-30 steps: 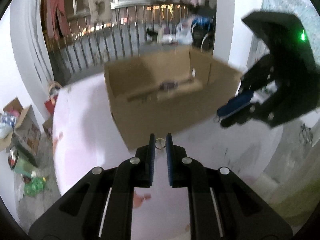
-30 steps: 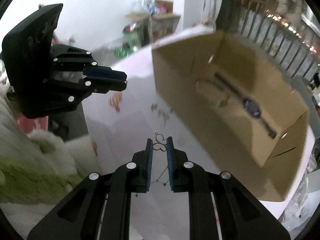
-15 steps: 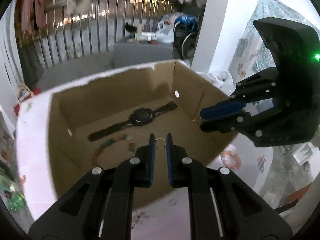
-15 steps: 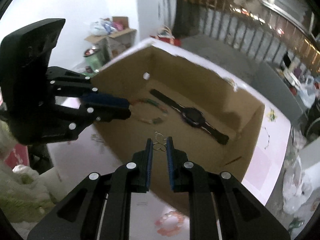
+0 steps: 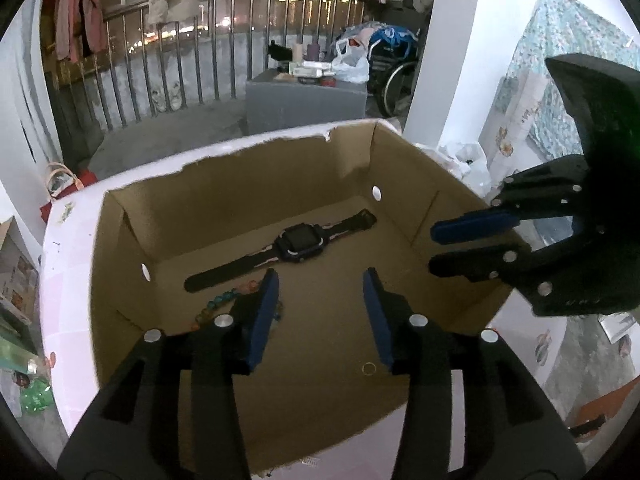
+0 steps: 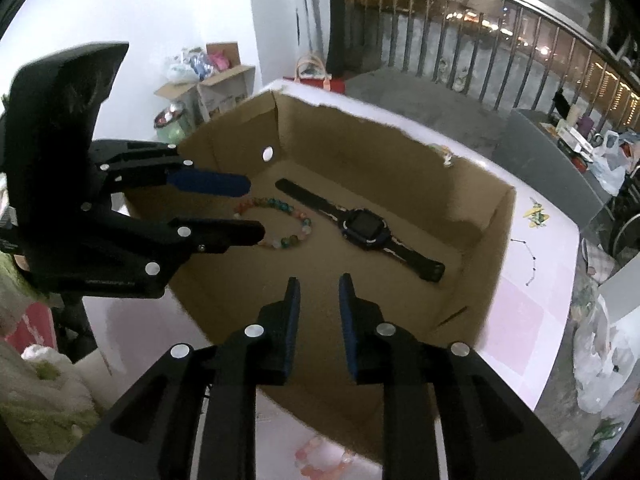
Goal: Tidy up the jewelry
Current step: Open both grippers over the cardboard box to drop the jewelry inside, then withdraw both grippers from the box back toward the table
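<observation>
Both grippers over the box, jaws opening and empty.
Left gripper [image 5: 320, 314] and right gripper [image 6: 318, 314] hover above the box [image 5: 120, 248] (ring [image 5: 368, 368] on its floor, near watch [image 5: 300, 244] and bracelet [image 6: 280, 222]).

The table [image 6: 532, 316] is wearing a pale pink-and-white covering, and an open cardboard box [image 6: 496, 240] is sitting squarely on it. Just right of the box a thin beaded chain [image 6: 530, 260] and a small yellow trinket [image 6: 536, 212] are lying on the cloth; a pink bead bracelet [image 6: 320, 458] is resting at the near edge.
</observation>
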